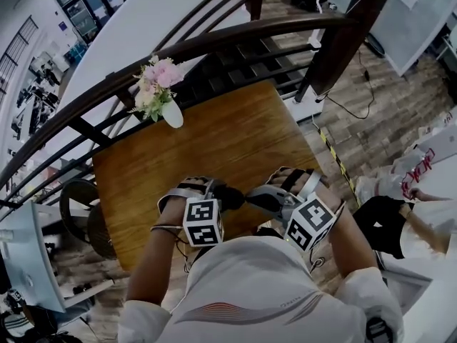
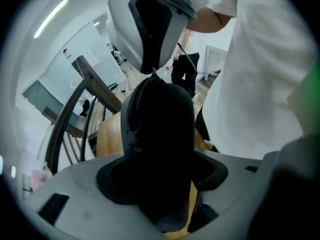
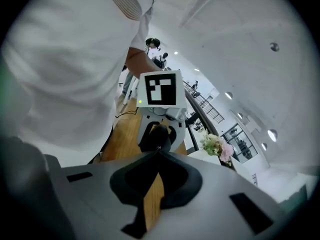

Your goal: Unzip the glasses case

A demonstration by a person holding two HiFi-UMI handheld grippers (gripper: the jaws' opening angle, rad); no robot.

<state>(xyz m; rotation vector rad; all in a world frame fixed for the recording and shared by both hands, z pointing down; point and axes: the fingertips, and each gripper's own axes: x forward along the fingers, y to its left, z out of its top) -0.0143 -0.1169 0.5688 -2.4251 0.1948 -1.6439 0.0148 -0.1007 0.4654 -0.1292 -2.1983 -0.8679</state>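
Observation:
The black glasses case [image 1: 230, 197] hangs over the near edge of the wooden table [image 1: 214, 134]. My left gripper [image 1: 218, 195] is shut on the case, whose dark body fills the left gripper view [image 2: 160, 129] with its zipper [image 2: 136, 104] running up the left side. My right gripper [image 1: 250, 197] comes in from the right and is shut. Its tips [image 2: 152, 70] pinch the zipper pull at the case's far end. In the right gripper view its jaws meet at a small glint [image 3: 159, 149] in front of the case [image 3: 156, 136].
A white vase of pink flowers [image 1: 161, 91] stands at the table's far left corner. A dark curved railing [image 1: 214, 41] runs behind the table. A seated person [image 1: 400, 224] is at the right, and a monitor [image 1: 28, 263] at the lower left.

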